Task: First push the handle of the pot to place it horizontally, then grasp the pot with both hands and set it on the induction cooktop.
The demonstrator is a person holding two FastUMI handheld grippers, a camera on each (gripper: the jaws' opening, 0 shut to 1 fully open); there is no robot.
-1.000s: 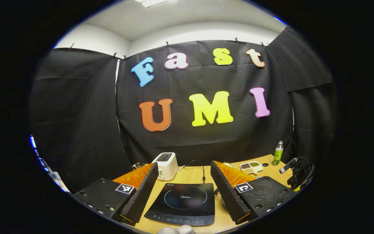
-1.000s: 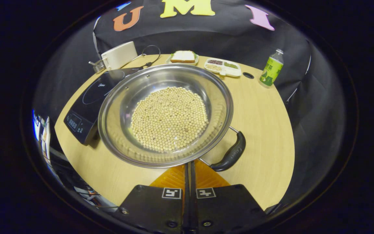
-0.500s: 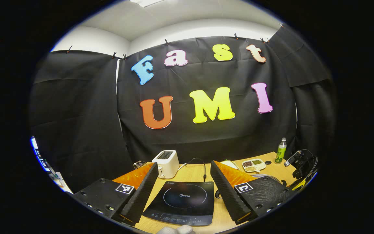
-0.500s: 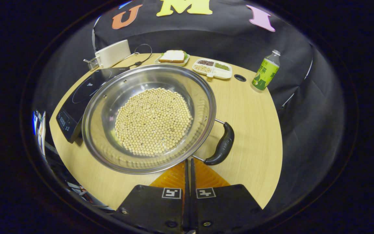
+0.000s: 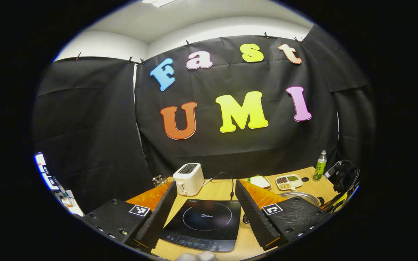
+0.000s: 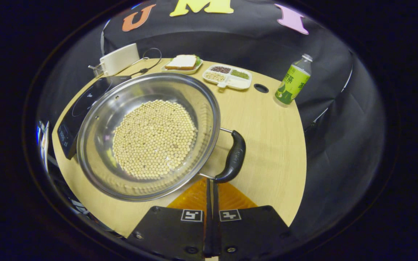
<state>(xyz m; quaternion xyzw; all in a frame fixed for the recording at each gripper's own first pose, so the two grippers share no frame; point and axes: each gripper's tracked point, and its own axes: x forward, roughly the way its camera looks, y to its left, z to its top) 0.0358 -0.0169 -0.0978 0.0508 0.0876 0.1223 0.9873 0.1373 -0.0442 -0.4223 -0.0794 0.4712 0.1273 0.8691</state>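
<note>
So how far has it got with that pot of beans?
Early days. The right gripper, fingers closed, is at the pot's black handle, apparently nudging it round. The left gripper hangs open over the induction cooktop. The pot sits on the table beside it; grasping and lifting it across remain.

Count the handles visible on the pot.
1: a black handle on the pot's right side, by the right gripper's closed fingertips. A second handle may be hidden.

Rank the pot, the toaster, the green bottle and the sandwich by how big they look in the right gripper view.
1. pot, by far the largest, though also nearest the camera.
2. toaster.
3. green bottle.
4. sandwich.
The last three sit farther back, and bottle versus sandwich is close, so that order is unsure.
</note>
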